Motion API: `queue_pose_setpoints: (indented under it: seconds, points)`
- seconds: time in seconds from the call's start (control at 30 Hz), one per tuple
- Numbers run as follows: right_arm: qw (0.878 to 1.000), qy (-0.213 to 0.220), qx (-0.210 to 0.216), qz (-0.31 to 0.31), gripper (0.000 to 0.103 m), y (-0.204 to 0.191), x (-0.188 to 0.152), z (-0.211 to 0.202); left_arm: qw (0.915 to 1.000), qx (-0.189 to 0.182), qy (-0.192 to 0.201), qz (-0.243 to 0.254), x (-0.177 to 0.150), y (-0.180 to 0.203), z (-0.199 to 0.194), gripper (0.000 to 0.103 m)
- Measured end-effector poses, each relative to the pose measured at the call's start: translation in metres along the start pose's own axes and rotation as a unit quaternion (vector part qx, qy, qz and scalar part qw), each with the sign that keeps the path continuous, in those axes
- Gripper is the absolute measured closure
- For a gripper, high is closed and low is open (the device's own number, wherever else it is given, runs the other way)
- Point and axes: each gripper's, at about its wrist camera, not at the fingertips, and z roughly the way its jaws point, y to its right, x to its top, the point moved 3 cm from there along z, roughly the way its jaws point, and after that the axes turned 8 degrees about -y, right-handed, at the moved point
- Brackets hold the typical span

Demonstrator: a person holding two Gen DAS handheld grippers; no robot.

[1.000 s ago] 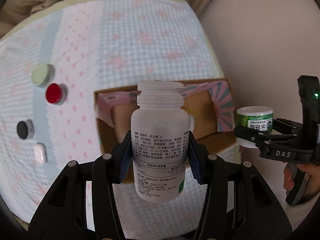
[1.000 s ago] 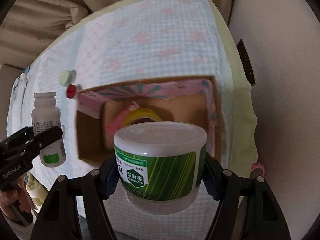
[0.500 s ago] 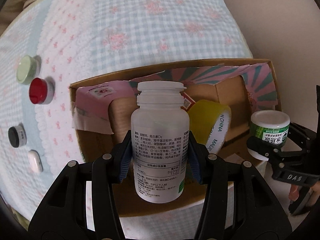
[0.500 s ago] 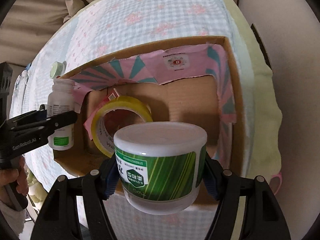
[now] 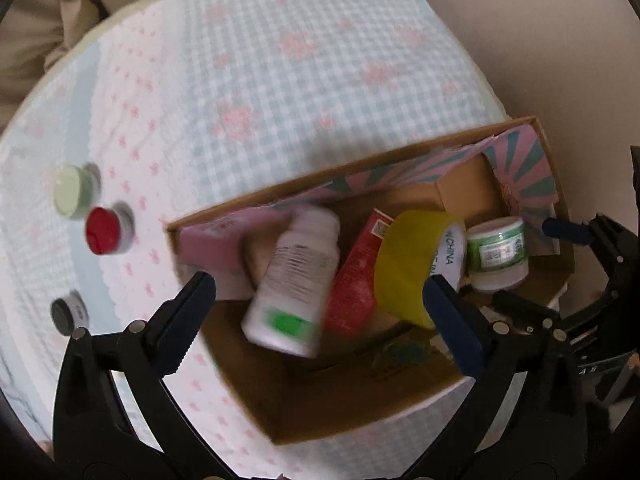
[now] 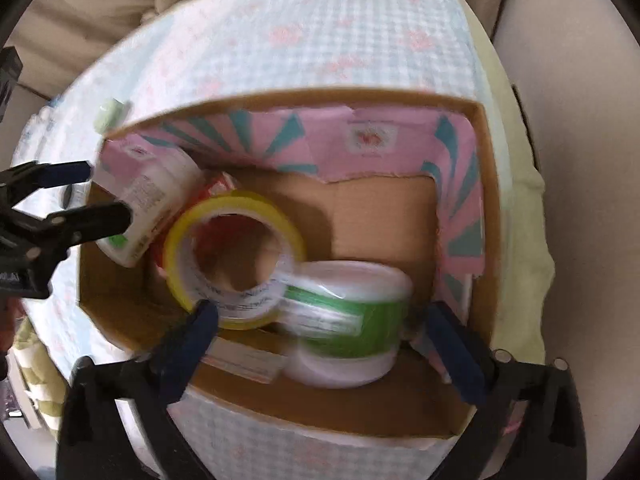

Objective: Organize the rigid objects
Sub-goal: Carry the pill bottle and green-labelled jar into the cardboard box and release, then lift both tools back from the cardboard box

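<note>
Both grippers gape, left (image 5: 320,316) and right (image 6: 320,340), holding nothing; white pill bottle (image 5: 294,280) and green-labelled tub (image 6: 348,328) sit inside the brown cardboard box (image 5: 360,408).

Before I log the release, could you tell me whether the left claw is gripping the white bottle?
No, the left claw is open, and the white bottle lies tilted inside the cardboard box.

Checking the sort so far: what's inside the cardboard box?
Inside the cardboard box: white pill bottle, red packet, yellow tape roll, green-labelled jar. Anything beneath them is hidden.
</note>
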Motion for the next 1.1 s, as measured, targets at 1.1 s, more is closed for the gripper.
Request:
queue_pose_setpoints:
  seconds: [1.1]
  points:
    - [0.994, 0.055, -0.092, 0.005, 0.000, -0.034, -0.032, -0.106, 0.9969, -0.008, 0.065, -0.044, -0.080, -0.039, -0.117, 0.000]
